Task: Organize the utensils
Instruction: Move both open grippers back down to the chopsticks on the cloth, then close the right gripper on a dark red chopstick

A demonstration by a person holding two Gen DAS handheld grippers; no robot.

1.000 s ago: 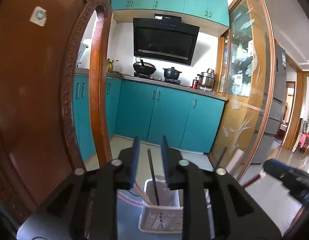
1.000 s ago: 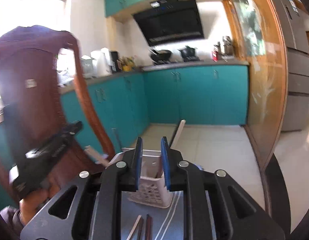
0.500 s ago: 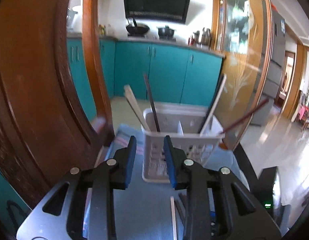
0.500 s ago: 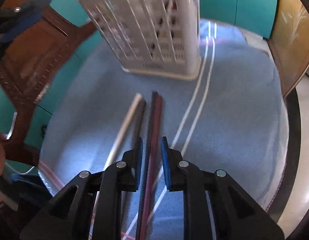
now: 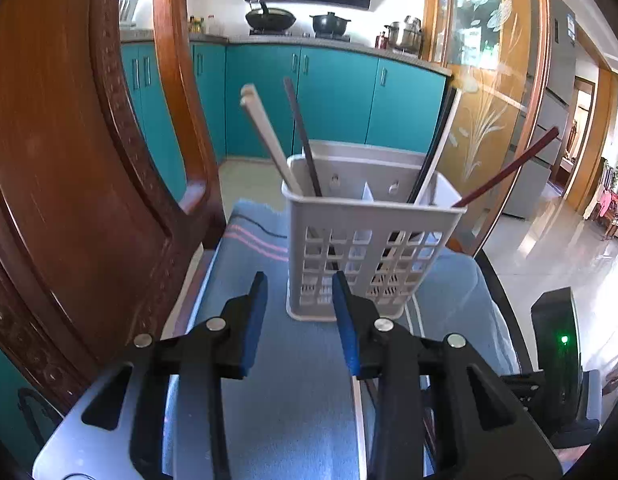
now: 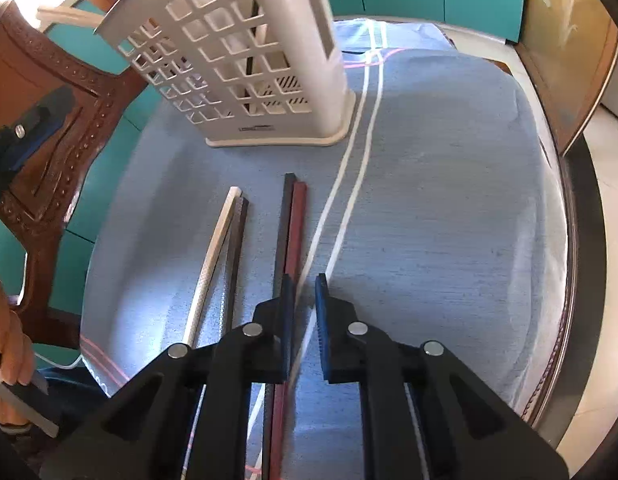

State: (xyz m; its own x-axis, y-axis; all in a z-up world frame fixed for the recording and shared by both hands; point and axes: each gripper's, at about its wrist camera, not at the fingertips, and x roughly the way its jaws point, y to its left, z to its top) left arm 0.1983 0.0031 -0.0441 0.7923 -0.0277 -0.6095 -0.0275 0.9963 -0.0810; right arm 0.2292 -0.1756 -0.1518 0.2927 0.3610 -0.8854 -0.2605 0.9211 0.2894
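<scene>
- Left gripper [image 5: 299,308], seen from its own wrist view, has its jaws opening with nothing between them; it hovers above the blue cloth [image 5: 293,400] on the table.
- Just beyond its fingertips stands the white basket [image 5: 365,264], with pale chopsticks [image 5: 265,132] and dark chopsticks [image 5: 303,140] leaning inside.
- Right gripper [image 6: 305,292], in its own view, is narrow and closing, pointing down.
- A dark red chopstick [image 6: 297,224] lies under its left finger, not between the jaws; a white chopstick [image 6: 215,256] lies further left, and the basket [image 6: 245,60] stands beyond.

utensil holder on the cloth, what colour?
White plastic lattice utensil holder, clearest in the right wrist view.
</scene>
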